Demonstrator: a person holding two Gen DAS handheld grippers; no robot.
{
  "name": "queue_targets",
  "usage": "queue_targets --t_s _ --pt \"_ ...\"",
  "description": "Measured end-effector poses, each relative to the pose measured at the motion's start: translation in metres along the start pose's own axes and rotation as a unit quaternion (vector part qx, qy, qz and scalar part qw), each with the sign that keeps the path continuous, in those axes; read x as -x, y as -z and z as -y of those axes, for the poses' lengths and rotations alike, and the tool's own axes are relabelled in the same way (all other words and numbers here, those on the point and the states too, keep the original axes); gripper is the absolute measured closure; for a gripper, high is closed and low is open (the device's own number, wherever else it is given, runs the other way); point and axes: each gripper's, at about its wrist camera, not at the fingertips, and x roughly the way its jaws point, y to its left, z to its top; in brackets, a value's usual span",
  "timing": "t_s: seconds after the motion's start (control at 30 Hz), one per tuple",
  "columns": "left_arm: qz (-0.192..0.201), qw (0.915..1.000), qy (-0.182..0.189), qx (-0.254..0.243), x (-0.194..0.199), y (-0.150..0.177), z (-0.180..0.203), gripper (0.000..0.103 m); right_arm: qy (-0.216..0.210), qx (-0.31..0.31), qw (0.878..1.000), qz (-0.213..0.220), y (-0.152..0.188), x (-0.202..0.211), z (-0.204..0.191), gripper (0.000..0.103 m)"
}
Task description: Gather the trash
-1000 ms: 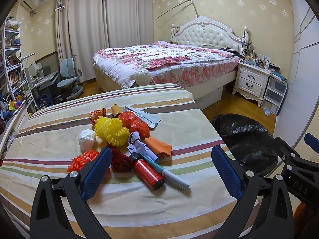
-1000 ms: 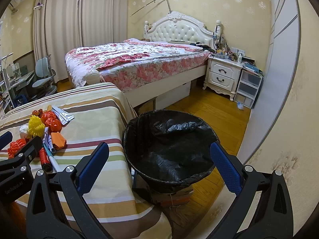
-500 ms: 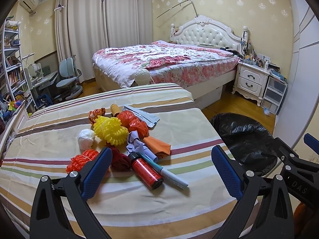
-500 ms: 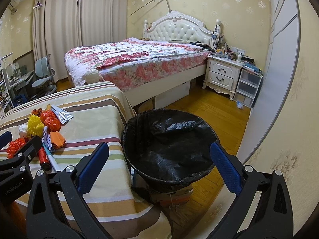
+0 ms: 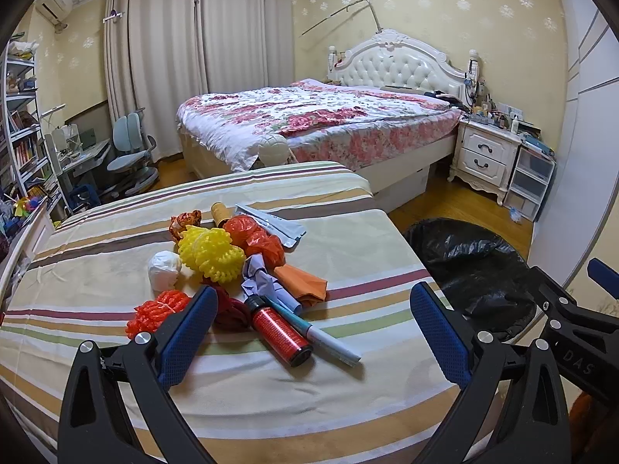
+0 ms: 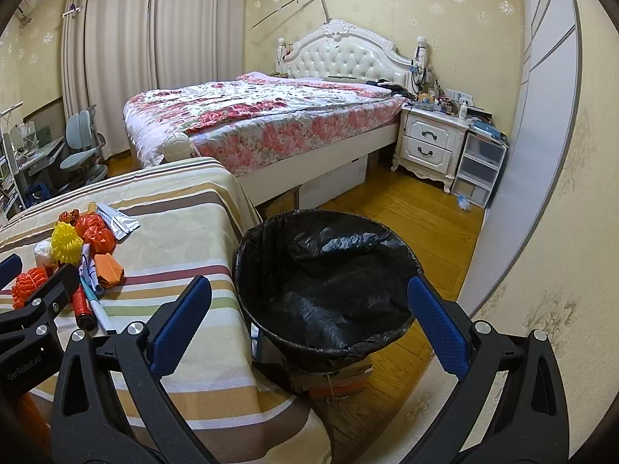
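Observation:
A heap of trash lies on the striped tablecloth (image 5: 371,239): a yellow foam net (image 5: 211,249), a white paper ball (image 5: 164,270), an orange-red net (image 5: 158,311), a red cylinder (image 5: 280,330), a marker pen (image 5: 321,334), orange paper (image 5: 303,282) and red plastic (image 5: 257,236). My left gripper (image 5: 309,324) is open just in front of the heap, holding nothing. A bin lined with a black bag (image 6: 329,290) stands on the floor right of the table. My right gripper (image 6: 309,321) hangs open and empty above the bin's near rim.
Behind the table stands a bed with a floral cover (image 5: 317,120), with a white nightstand (image 5: 485,154) and plastic drawers (image 5: 532,181) to its right. A desk chair (image 5: 131,154) and bookshelves (image 5: 23,143) fill the far left. Wooden floor (image 6: 406,208) lies around the bin.
Both views have shifted very slightly; the trash and the bin lie where they were. Both grippers stay open.

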Motion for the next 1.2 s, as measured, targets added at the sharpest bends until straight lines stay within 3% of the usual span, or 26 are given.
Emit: queue_targets --t_s 0.43,0.67,1.0,1.07,1.13,1.2 --pt "0.000 1.0000 0.003 0.000 0.000 0.000 0.002 0.006 -0.001 0.000 1.000 -0.001 0.000 0.000 -0.001 0.004" --pt "-0.007 1.0000 0.005 0.004 0.005 0.001 0.003 0.006 -0.022 0.001 1.000 -0.010 0.004 0.001 0.002 0.004" --pt "-0.026 0.9984 -0.042 0.027 0.007 0.017 -0.050 0.006 -0.059 0.028 0.998 -0.027 0.009 -0.004 -0.040 0.005" --pt "-0.031 0.9975 -0.052 0.036 0.003 0.020 -0.071 0.006 -0.069 0.037 0.996 -0.032 0.011 -0.005 -0.050 0.008" --pt "-0.035 0.9965 -0.063 0.043 0.002 0.023 -0.084 0.006 -0.079 0.045 0.995 -0.040 0.010 -0.007 -0.059 0.020" --pt "-0.039 0.9955 -0.070 0.051 0.001 0.027 -0.097 0.006 -0.088 0.052 0.994 -0.048 0.010 -0.008 -0.067 0.021"
